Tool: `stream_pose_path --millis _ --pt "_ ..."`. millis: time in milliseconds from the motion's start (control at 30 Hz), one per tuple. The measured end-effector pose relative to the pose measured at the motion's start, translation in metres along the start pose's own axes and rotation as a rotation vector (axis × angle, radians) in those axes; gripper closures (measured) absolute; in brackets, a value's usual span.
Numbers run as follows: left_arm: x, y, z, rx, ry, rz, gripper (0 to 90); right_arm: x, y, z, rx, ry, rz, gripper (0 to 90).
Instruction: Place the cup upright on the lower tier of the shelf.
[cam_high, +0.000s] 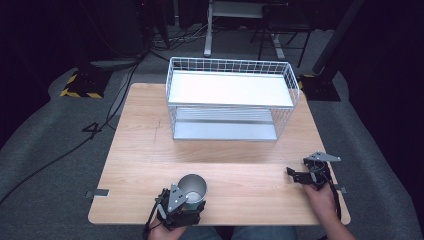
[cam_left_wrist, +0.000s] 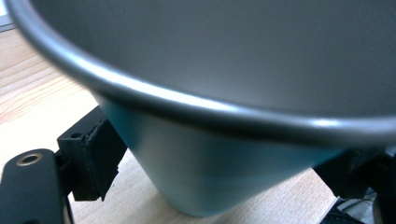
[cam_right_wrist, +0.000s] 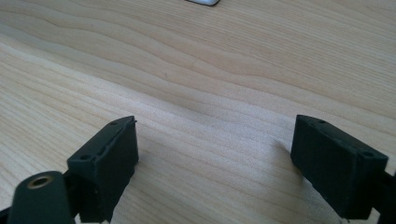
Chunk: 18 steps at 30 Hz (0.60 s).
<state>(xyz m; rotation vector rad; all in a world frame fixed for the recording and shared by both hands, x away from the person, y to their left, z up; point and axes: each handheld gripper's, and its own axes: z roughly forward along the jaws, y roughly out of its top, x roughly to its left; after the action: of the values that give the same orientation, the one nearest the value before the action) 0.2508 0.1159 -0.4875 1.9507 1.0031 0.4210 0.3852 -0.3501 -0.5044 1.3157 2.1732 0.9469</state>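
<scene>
At the near left of the wooden table (cam_high: 140, 150), the left gripper (cam_high: 186, 201) stands with its jaws set on either side of the lower body of an upright metal cup (cam_high: 193, 187), the pads appearing to bear on its tapered wall, base on the tabletop. Behind centre, a white two-tier wire rack (cam_high: 231, 97) sits well apart from both grippers. At the near right edge, the right gripper (cam_high: 296, 174) rests low over bare wood with its jaws spread wide and nothing between them.
</scene>
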Motion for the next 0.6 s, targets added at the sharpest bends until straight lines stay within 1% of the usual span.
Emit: stream_pose_path --millis 67,200,233,267,300,367,400,467,600 --pt "0.0019 0.0000 0.0013 -0.002 -0.010 -0.010 14.5 0.0002 0.0000 0.0000 -0.001 -0.001 0.000 15.4" --pt "0.0032 0.0001 0.0030 0.003 -0.022 -0.009 16.6 0.0004 -0.0003 -0.0003 -0.002 0.001 -0.006 15.5" --pt "0.0038 0.0000 0.0031 0.001 -0.022 0.000 16.6 0.0004 -0.0003 -0.0003 -0.002 0.001 -0.006 15.5" --pt "0.0038 -0.0005 0.0035 0.000 -0.037 -0.015 19.2 0.0005 -0.0004 -0.0003 -0.002 0.002 -0.007 15.5" --pt "0.0046 -0.0009 0.0034 -0.001 -0.041 -0.017 19.2 0.0005 -0.0004 -0.0003 -0.002 0.002 -0.007 15.5" --pt "0.0062 -0.0012 0.0029 -0.002 -0.037 -0.018 19.6 0.0005 -0.0004 -0.0003 -0.002 0.002 -0.007 15.5" --pt "0.0062 -0.0012 0.0025 0.000 -0.039 -0.026 19.7 0.0006 -0.0004 -0.0003 -0.002 0.002 -0.007 15.5" --pt "0.0063 -0.0012 0.0025 0.000 -0.035 -0.013 19.8 0.0005 -0.0004 -0.0003 -0.002 0.002 -0.007 15.5" --pt "0.0062 -0.0008 0.0020 0.004 -0.032 -0.006 19.9 0.0005 -0.0004 -0.0003 -0.002 0.002 -0.007 15.5"
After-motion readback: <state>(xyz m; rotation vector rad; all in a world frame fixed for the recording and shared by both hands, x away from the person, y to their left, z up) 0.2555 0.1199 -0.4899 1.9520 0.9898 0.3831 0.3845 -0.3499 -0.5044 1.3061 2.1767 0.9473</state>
